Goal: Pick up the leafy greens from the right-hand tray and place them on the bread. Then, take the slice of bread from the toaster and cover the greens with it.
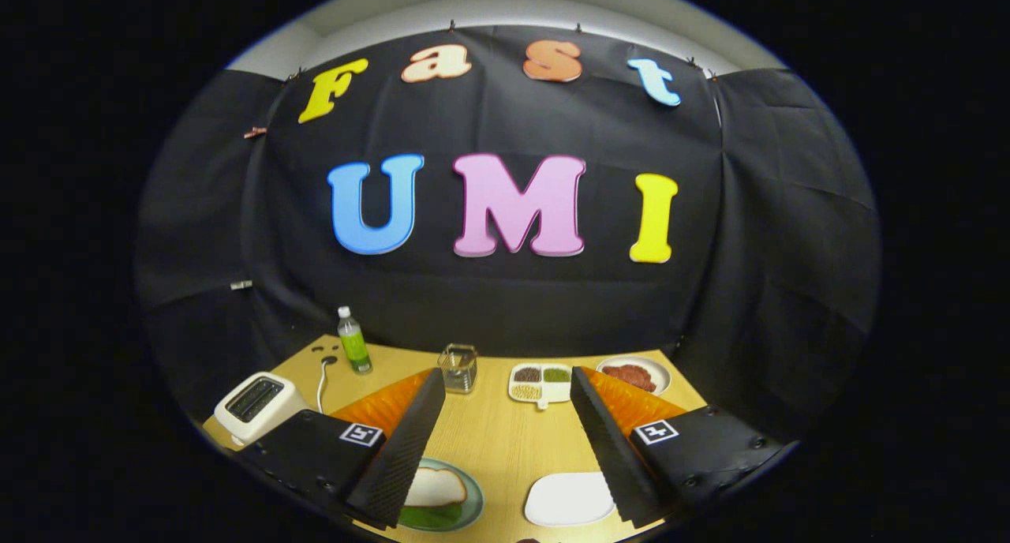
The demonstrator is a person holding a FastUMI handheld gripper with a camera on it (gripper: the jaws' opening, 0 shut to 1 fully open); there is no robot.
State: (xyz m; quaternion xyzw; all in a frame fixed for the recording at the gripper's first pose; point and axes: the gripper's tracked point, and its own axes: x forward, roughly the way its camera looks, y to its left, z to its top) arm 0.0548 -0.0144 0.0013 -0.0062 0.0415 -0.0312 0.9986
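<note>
The jaws are standing wide apart and holding nothing, with bare wooden table (pixel 505 440) showing between them. The gripper (pixel 505 385) is hovering above the tabletop, its two ridged black fingers (pixel 406 448) angling outward toward their tips.

Near the base of the left finger, partly hidden under it, a pale blue plate (pixel 472 505) is carrying a slice of bread (pixel 435 488) that is lying on top of leafy greens (pixel 430 517); the green is peeking out from under the bread's near edge. Near the base of the right finger, a white tray (pixel 564 499) is sitting flat with nothing visible on it. Out beyond the left finger, a cream toaster (pixel 256 405) is standing with its cord trailing toward the wall; I cannot tell whether bread is in its slot.

Ahead of the fingertips, a clear glass container (pixel 458 367) is standing upright, a divided white dish (pixel 540 383) is holding small portions, and a plate of reddish food (pixel 634 374) is sitting beside it. A green bottle (pixel 353 340) is standing farther left.
</note>
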